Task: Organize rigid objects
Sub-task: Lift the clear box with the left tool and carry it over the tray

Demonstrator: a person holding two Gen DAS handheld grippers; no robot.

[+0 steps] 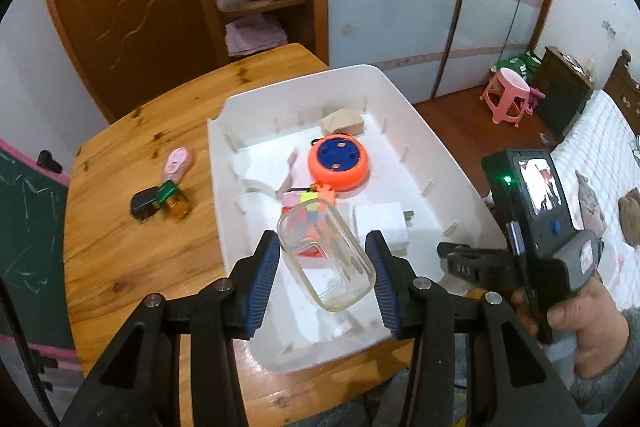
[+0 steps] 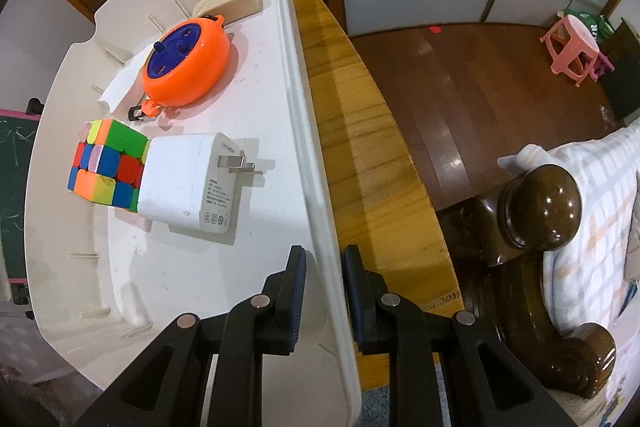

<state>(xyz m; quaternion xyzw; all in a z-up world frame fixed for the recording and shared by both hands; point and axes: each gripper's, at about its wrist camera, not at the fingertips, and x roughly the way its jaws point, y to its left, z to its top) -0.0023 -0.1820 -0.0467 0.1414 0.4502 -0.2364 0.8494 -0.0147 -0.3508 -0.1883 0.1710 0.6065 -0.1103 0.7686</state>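
Observation:
A white plastic bin sits on the wooden table. In it lie an orange and blue reel, a colour cube, a white charger plug and a beige block. My left gripper is shut on a clear plastic box and holds it tilted above the bin's near end. My right gripper is shut on the bin's right wall. The right gripper also shows in the left wrist view.
On the table left of the bin lie a pink item, a black plug and an amber bottle with a green cap. A bed with a dark wooden post stands at the right. A pink stool stands on the floor.

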